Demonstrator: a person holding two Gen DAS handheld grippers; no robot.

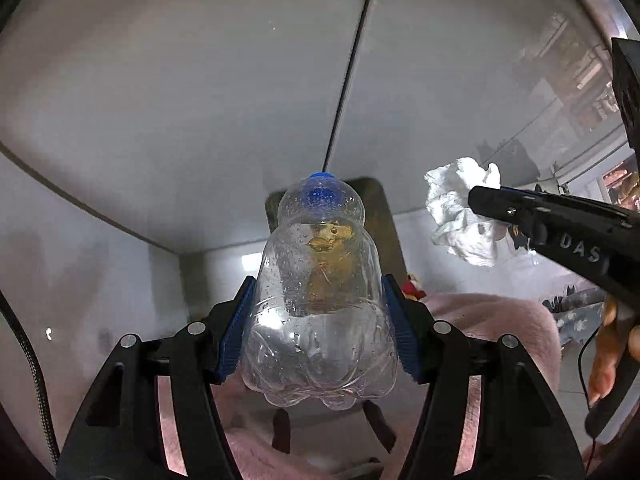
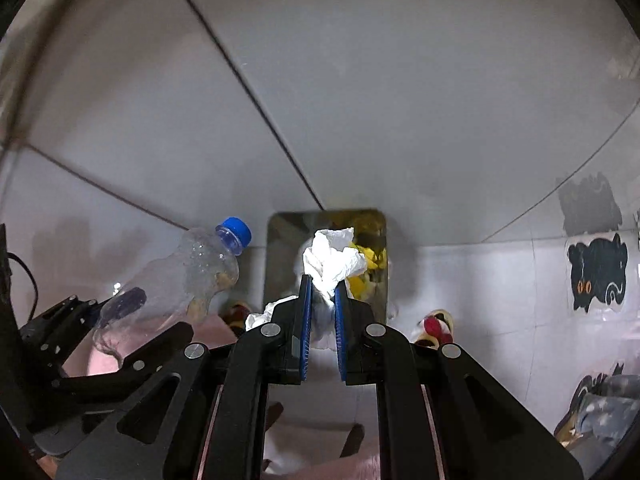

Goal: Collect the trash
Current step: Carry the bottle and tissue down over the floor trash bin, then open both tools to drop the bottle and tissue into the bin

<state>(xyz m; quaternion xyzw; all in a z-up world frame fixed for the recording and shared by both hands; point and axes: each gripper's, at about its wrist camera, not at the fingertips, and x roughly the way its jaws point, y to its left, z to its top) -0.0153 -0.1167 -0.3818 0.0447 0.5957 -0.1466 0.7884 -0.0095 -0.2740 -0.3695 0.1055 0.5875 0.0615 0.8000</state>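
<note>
Below both my grippers a rectangular bin gapes on pale floor tiles, left gripper clamped on a clear blue-capped plastic bottle, right gripper pinched shut on crumpled white tissue.

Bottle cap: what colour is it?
Blue. The cap on the clear plastic bottle shows best in the right wrist view.

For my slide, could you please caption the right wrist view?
Right gripper clamps crumpled white tissue above open bin.
</note>
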